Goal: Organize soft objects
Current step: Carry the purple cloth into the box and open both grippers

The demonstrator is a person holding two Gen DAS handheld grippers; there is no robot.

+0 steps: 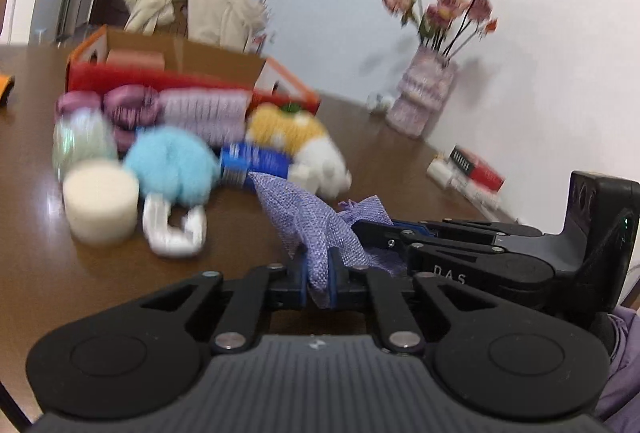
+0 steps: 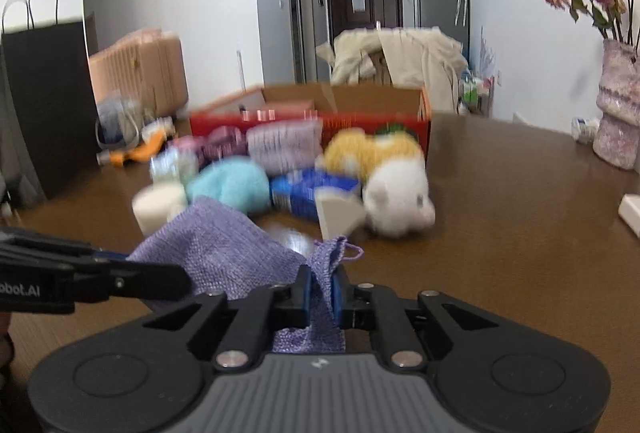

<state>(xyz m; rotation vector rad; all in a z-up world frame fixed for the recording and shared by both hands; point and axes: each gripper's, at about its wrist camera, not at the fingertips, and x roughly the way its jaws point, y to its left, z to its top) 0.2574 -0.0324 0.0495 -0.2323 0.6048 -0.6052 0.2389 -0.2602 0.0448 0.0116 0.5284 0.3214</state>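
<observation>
A purple woven cloth pouch hangs just above the brown table, held by both grippers. My left gripper is shut on one part of it. My right gripper is shut on the other part of the pouch. The right gripper shows in the left wrist view, and the left gripper's fingers reach in from the left in the right wrist view. Behind lie soft things: a blue fluffy ball, a white and yellow plush toy, a cream sponge cylinder, purple knit pieces.
An open red cardboard box stands behind the pile. A blue packet and a white curved object lie in the pile. A vase of pink flowers and small boxes stand by the wall at the right.
</observation>
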